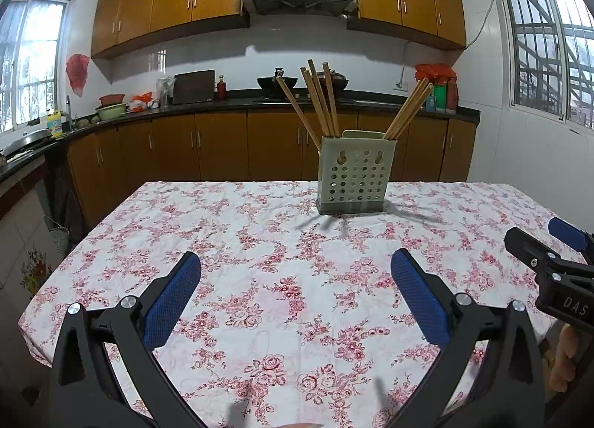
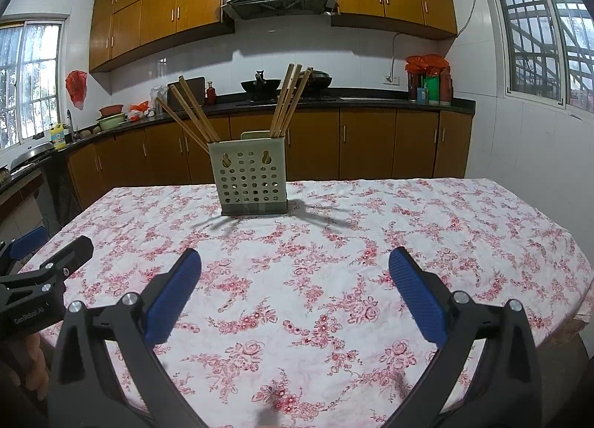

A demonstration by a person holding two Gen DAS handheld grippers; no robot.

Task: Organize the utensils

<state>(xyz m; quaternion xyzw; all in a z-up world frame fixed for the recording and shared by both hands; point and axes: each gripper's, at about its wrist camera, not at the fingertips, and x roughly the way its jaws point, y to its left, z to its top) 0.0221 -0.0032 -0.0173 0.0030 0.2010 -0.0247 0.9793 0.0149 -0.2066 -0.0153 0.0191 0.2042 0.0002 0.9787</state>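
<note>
- Chopsticks point(image 1: 321, 101) stand splayed in 2 bunches in the perforated holder point(image 1: 352, 175) at the worktop's point(image 1: 260, 242) far side, long axes steeply up.
- I read the holder ahead-right of my left tool point(image 1: 295, 294) and ahead-left of my right tool point(image 2: 295, 292).
- Both tools hang released, holding nothing, about equally distant.

Wooden cabinets point(image 1: 222, 0) line white tiled walls point(image 1: 297, 52); barred windows point(image 1: 549, 52) bright.

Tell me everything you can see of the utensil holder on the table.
The utensil holder is a pale green, plastic-looking box, its front perforated with round holes and two keyhole slots, on a darker base. It stands upright on the floral tablecloth toward the far edge. Wooden chopsticks lean out in two bunches. Neither gripper touches it.
</note>
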